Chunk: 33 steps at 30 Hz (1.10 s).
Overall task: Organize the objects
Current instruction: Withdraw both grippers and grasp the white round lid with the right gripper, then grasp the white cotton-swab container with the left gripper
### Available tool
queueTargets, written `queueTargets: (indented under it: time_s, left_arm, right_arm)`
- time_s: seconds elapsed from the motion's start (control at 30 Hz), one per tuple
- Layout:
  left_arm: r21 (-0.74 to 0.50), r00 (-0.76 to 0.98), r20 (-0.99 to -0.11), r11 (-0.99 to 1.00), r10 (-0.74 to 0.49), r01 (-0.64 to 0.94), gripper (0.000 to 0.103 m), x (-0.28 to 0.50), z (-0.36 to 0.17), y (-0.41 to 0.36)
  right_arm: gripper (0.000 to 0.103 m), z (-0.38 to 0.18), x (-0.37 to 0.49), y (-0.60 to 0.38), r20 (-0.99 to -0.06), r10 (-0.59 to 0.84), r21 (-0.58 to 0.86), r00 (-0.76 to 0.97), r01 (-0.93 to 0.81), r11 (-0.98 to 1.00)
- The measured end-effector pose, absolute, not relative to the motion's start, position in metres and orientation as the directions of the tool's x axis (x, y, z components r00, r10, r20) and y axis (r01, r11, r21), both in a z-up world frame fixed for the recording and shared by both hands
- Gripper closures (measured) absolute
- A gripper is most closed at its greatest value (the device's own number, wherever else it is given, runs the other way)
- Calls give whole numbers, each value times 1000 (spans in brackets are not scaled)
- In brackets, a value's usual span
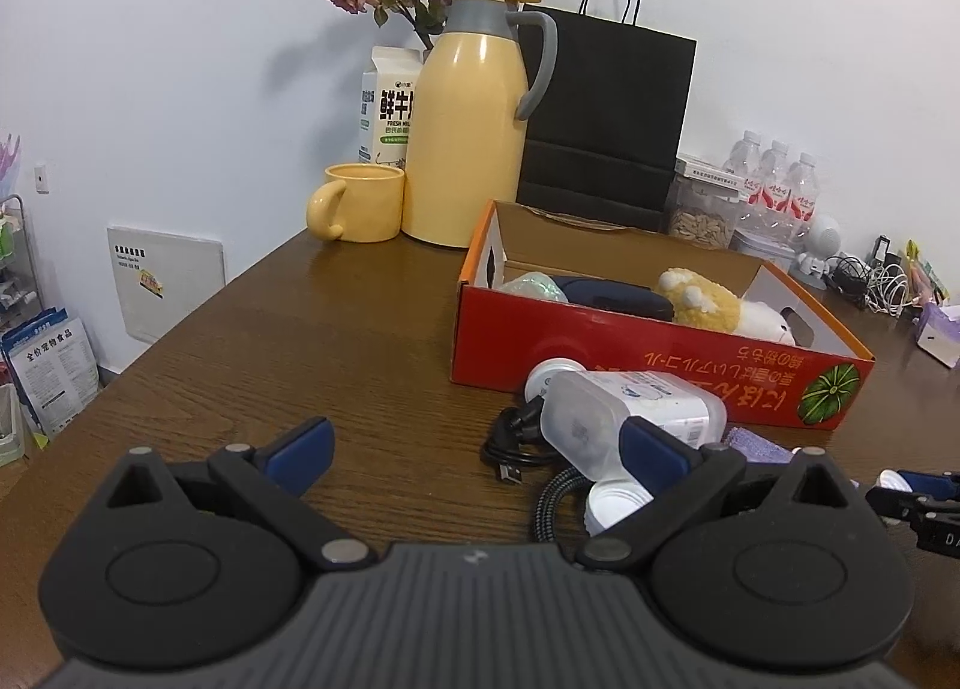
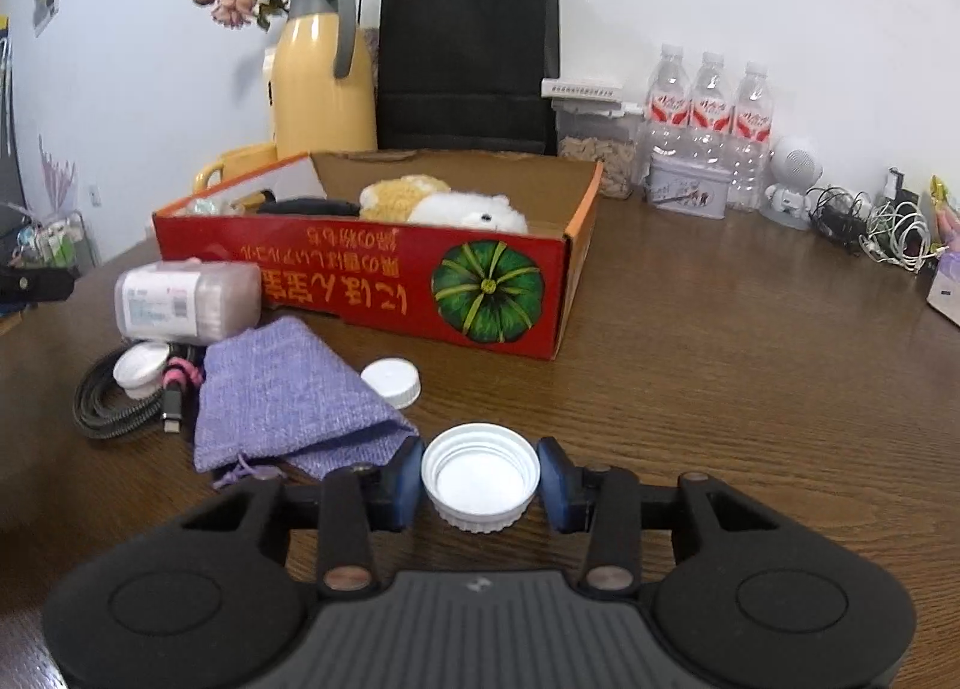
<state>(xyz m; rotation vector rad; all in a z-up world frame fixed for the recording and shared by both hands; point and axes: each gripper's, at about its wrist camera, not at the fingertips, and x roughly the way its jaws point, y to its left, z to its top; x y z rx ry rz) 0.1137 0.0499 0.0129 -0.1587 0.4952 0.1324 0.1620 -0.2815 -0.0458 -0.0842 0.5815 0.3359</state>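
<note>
My right gripper is shut on a white bottle cap, open side up, just above the wooden table. A red cardboard box lies ahead with a plush toy and a dark item inside. In front of the box lie a purple pouch, another white cap, a translucent plastic container on its side, and cables. My left gripper is open and empty over the table, its right finger beside the container.
A yellow thermos, yellow mug, milk carton, black paper bag and dried roses stand at the back. Water bottles, a seed jar, a tin, a small white robot figure and tangled cables line the right.
</note>
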Motion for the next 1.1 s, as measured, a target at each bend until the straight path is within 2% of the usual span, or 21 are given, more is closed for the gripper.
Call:
queueTargets:
  time_s: [0.3, 0.63, 0.9, 1.1]
  left_arm:
    - [-104, 867, -493, 985, 68, -137, 0, 116, 12, 34]
    - [-81, 855, -519, 995, 13, -65, 0, 147, 13, -9]
    - [-43, 858, -509, 994, 68, -104, 0, 174, 17, -40]
    - [-65, 848, -518, 983, 111, -169, 0, 189, 12, -49]
  right_arm:
    - [64, -38, 152, -287, -469, 256, 2, 845, -289, 957]
    - [64, -36, 152, -291, -435, 257, 3, 863, -284, 959]
    - [64, -34, 166, -285, -411, 244, -45, 878, -287, 957]
    - [64, -34, 163, -285, -398, 243, -46, 885, -284, 958]
